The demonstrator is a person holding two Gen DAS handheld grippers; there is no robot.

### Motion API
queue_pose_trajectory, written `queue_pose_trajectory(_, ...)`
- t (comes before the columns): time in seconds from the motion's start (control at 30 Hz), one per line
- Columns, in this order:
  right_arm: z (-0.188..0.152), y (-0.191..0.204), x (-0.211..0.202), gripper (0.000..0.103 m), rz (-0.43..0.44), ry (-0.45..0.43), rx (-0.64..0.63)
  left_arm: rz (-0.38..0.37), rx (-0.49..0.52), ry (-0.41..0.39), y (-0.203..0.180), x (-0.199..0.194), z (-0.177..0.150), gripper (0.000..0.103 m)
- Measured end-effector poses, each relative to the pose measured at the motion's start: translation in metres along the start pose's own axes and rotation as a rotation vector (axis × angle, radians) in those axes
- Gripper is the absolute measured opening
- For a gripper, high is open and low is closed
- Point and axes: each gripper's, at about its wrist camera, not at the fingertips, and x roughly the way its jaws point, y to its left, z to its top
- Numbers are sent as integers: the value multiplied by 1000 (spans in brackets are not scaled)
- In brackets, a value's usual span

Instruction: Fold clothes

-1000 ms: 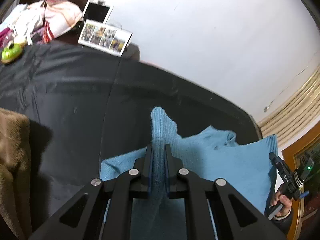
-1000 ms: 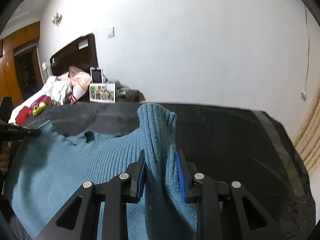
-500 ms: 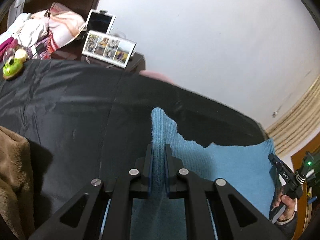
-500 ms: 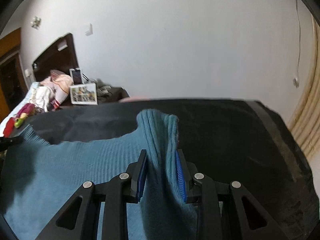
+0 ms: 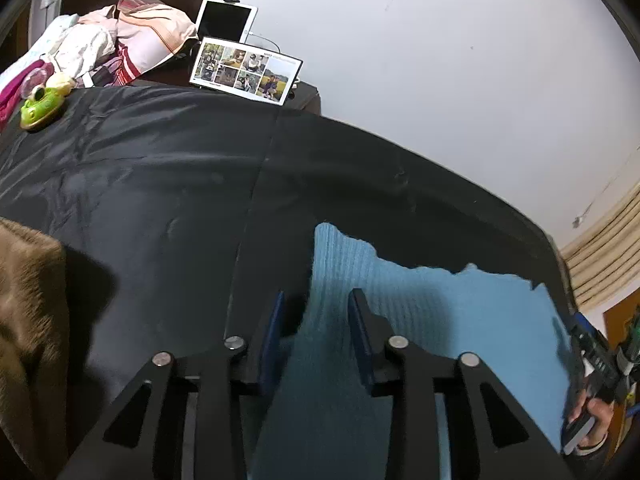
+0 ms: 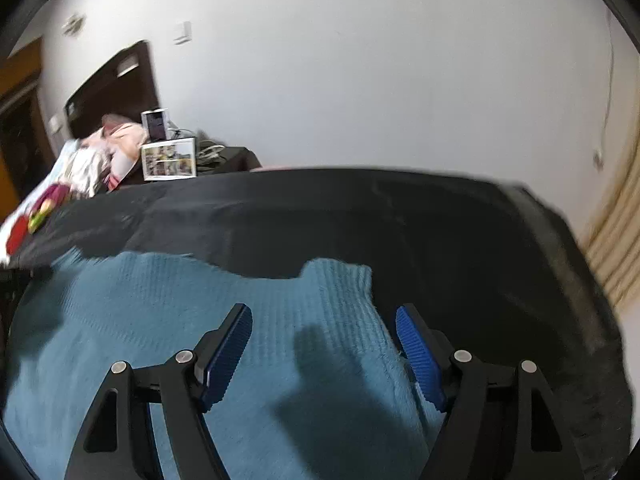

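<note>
A light blue knit sweater (image 5: 432,312) lies spread on the black sheet (image 5: 160,184). My left gripper (image 5: 316,300) is open above the sweater's left corner, which still stands up between the jaws without being clamped. My right gripper (image 6: 324,314) is open wide just above the sweater (image 6: 160,320) near its right corner, which lies flat. The right gripper and the hand holding it show at the far right of the left wrist view (image 5: 596,364).
A brown fleece blanket (image 5: 28,320) lies at the left. A green toy (image 5: 40,106), a pile of clothes (image 5: 120,40), a photo frame (image 5: 246,70) and a tablet (image 5: 226,20) sit beyond the sheet. White wall behind; curtain (image 5: 608,256) at right.
Both grippers have opened and let go of the sweater corners. The sweater has dropped and now lies flat on the sheet.
</note>
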Motion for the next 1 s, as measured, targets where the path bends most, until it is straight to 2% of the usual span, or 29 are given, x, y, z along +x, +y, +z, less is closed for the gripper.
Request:
queue_pose_trajectory(0.1, -6, 17, -20, 77, 14, -24, -69, -15, 26, -22, -8, -24, -7, 51)
queue_pose_trajectory(0.17, -14, 29, -28, 78, 42, -6, -107, -35, 72, -25, -20, -38, -18, 63)
queue_pose_trajectory(0.27, -32, 43, -32, 78, 67, 35, -164, -54, 161, -17, -40, -52, -42, 75)
queue_pose_trajectory(0.37, -47, 53, -29, 78, 79, 84, -207, -34, 215, -7, -48, -49, -62, 76)
queue_pose_trajectory(0.5, -59, 49, -16, 78, 91, 129, -193, -6, 286, 7, -58, -46, -88, 76)
queue_pose_trajectory(0.6, -63, 38, -12, 85, 125, 149, -142, 13, 336, 13, -65, -43, -106, 76)
queue_pose_trajectory(0.67, -65, 34, -9, 88, 149, 139, -128, 24, 354, -2, -66, -43, -109, 77)
queue_pose_trajectory(1.0, -71, 37, -11, 92, 143, 84, -145, 63, 425, -69, -71, -39, -122, 81)
